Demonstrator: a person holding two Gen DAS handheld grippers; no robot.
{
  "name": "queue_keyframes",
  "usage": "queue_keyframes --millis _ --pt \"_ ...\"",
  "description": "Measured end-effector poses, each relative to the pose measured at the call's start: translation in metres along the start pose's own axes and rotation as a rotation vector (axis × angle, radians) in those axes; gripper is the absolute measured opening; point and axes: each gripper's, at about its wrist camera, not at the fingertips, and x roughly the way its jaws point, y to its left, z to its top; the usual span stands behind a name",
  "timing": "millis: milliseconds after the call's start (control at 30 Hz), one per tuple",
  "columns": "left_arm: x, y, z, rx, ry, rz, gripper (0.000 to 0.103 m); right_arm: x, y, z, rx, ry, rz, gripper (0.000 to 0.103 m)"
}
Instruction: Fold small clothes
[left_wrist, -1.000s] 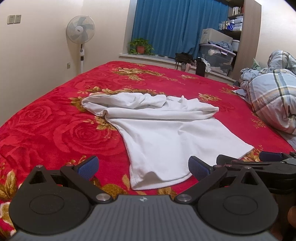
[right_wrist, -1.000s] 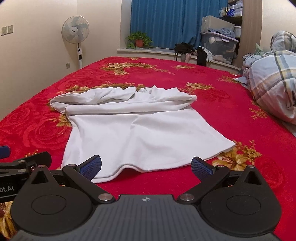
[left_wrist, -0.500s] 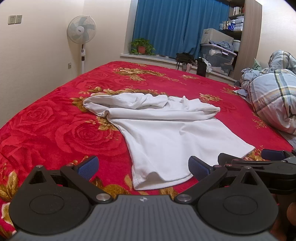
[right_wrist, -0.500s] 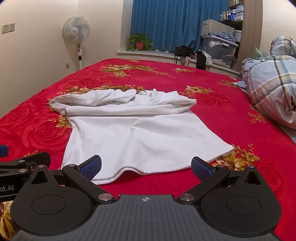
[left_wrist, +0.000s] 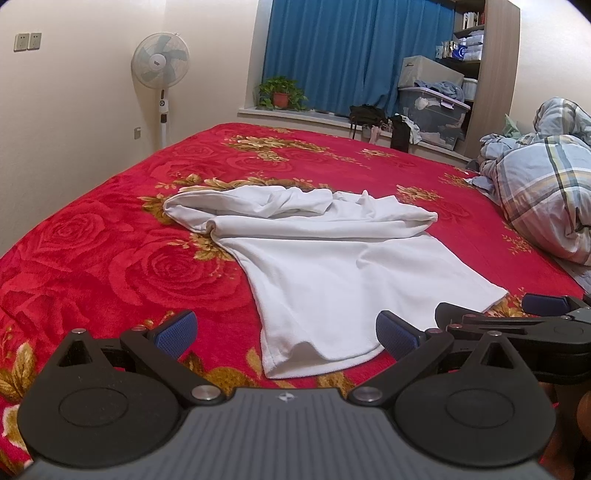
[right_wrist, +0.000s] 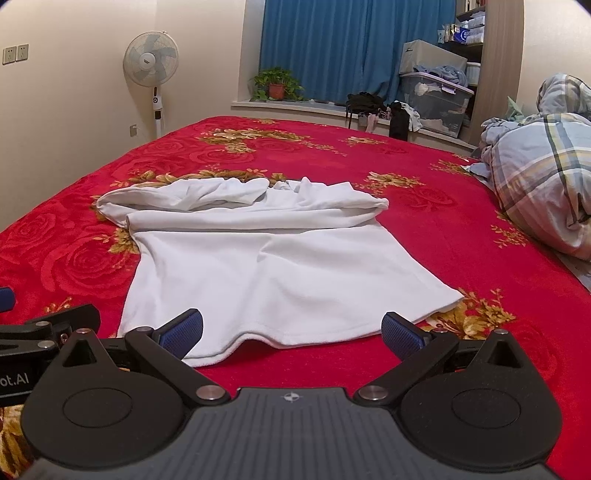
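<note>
On the red floral bed (left_wrist: 110, 266), white garment (left_wrist: 332, 266) lies at 12 o'clock, far end bunched, near hem flat. Left gripper (left_wrist: 286, 334) and right gripper (right_wrist: 291, 330) hover with fingers spread, empty, flanking the hem corners, likely for a paired pickup.

White shirt (left_wrist: 343, 273) — red rose-patterned blanket (left_wrist: 110, 266)

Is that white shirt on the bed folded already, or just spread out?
Partly folded. The white shirt lies flat on the red blanket at its near hem, while its far end is doubled over in a rumpled roll.
</note>
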Motion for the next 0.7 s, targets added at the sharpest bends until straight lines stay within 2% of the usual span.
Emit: queue_keyframes --millis 700 --pt "-0.0005 -0.0008 -0.0005 0.004 -0.001 0.0 0.103 0.0003 0.0004 -0.0011 -0.004 0.001 -0.005 0.1"
